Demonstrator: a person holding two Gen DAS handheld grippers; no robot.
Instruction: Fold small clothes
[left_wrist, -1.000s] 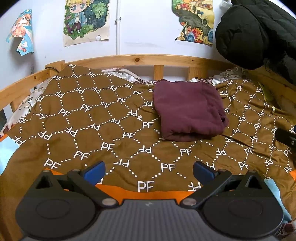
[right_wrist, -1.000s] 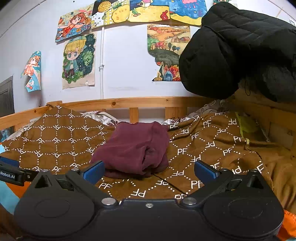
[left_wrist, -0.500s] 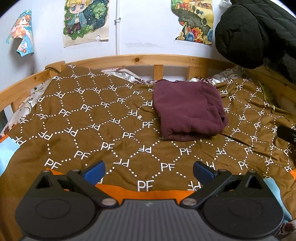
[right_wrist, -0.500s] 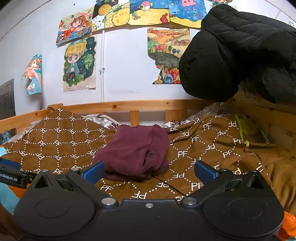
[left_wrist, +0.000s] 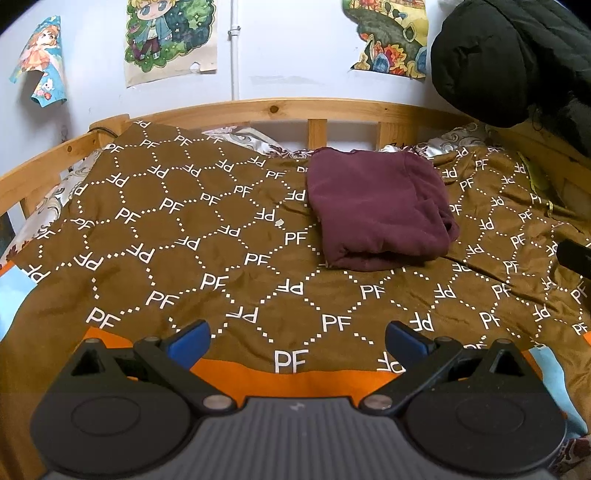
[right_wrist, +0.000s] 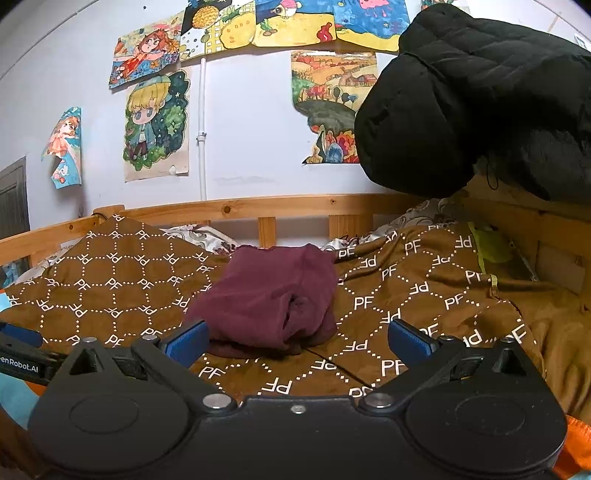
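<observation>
A maroon garment lies folded into a compact bundle on the brown blanket, toward the far side of the bed. It also shows in the right wrist view. My left gripper is open and empty, held back over the blanket's near edge. My right gripper is open and empty, low and just short of the garment. The tip of the right gripper shows at the right edge of the left wrist view. The left gripper shows at the left edge of the right wrist view.
A wooden bed rail runs behind the blanket along the wall. A black padded jacket hangs at the upper right. Posters are on the wall. A patterned pillow peeks out behind the blanket.
Both grippers have drawn slightly back from the folded garment; the right wrist view has tilted up a little. The garment has not moved.
</observation>
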